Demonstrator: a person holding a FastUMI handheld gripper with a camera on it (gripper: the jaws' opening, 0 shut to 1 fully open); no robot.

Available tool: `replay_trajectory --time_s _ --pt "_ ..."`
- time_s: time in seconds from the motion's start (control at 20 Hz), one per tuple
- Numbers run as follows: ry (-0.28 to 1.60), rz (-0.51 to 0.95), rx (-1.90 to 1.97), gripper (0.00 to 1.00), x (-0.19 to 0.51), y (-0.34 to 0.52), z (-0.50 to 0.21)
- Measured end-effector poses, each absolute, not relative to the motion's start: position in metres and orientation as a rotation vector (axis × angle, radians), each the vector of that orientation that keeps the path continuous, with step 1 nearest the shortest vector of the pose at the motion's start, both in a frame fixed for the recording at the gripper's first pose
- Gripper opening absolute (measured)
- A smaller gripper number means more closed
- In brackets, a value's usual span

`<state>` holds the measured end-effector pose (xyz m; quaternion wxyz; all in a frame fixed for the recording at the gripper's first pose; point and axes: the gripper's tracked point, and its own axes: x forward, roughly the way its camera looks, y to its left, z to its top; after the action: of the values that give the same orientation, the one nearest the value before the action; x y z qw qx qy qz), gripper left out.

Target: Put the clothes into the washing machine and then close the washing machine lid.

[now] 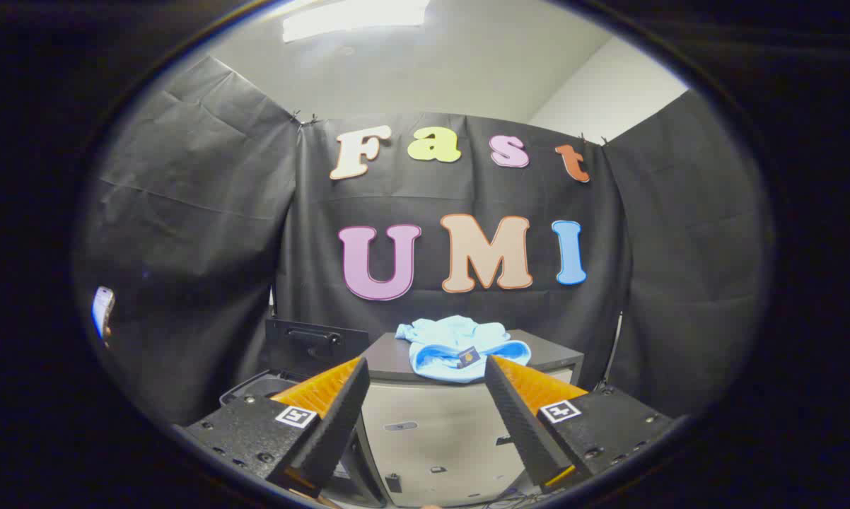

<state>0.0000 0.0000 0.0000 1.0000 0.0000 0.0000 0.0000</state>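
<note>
Lying in a crumpled heap, the light blue garment [459, 348] sits on the dark top of a pale cabinet [425, 431], beyond the fingers. The gripper [425, 378] is spread wide and holds nothing. A dark washing machine [294, 367] with its lid up stands just beside the cabinet.

The gripper [425, 367], fingers spread and empty, hides part of the washer [290, 353] at left; whether its lid is up cannot be told. The garment's [457, 348] small tag is too tiny to read.
</note>
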Motion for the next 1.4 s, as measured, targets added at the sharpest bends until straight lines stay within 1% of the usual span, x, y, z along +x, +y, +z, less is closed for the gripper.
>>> replay_trajectory --time_s 0.5,0.75,1.0,1.2,1.4 --pt "-0.004 0.022 -0.104 0.99 -0.012 0.001 -0.015" --pt "0.014 0.026 -0.049 0.99 -0.015 0.001 -0.038" --pt "-0.001 -0.015 -0.020 0.99 -0.011 -0.014 -0.036" --pt "0.008 -0.013 -0.031 0.99 0.009 -0.014 -0.029" --pt "0.013 0.013 -0.090 0.99 0.051 -0.014 -0.009"
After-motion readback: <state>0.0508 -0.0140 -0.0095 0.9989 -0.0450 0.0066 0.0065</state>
